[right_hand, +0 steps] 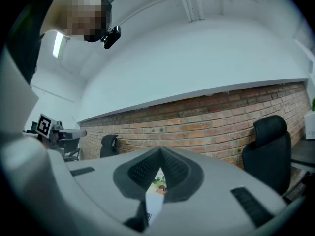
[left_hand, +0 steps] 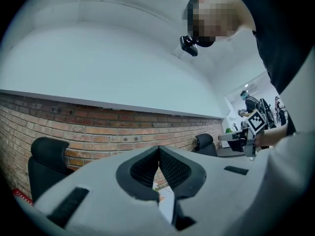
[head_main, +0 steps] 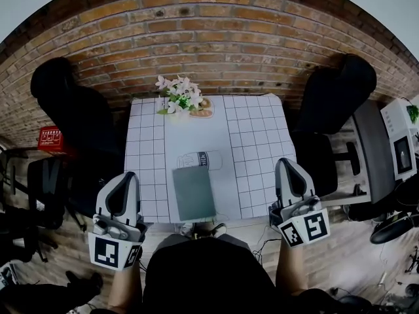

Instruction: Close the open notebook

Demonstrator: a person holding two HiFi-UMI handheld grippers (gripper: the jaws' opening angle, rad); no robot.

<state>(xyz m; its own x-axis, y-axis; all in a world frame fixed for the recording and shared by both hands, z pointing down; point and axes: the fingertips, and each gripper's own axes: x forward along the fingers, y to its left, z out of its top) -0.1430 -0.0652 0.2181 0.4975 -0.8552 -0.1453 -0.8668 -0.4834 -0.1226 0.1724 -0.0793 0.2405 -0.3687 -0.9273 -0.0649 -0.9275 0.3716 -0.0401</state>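
One notebook (head_main: 194,192), one white cylinder (head_main: 200,159), one bunch of white flowers (head_main: 180,95), two grippers and two black chairs: that is the count in the head view. The notebook lies shut at the lower centre of the frame, a flat grey-green rectangle with a matte cover, on a table (head_main: 258,142) under a white cloth ruled in squares. It sits between the left gripper (head_main: 129,174) and the right gripper (head_main: 286,162), apart from both, each out past a table edge. Both grippers have their jaws pressed together on nothing; the dark pads are ribbed and set in smooth grey shells. The cylinder (dark band round it) lies on its side just above the notebook. The flowers stand at the far edge, before a rough red-brick wall (head_main: 216,38). One chair (head_main: 65,97) stands at upper left, the other chair (head_main: 337,90) at upper right.
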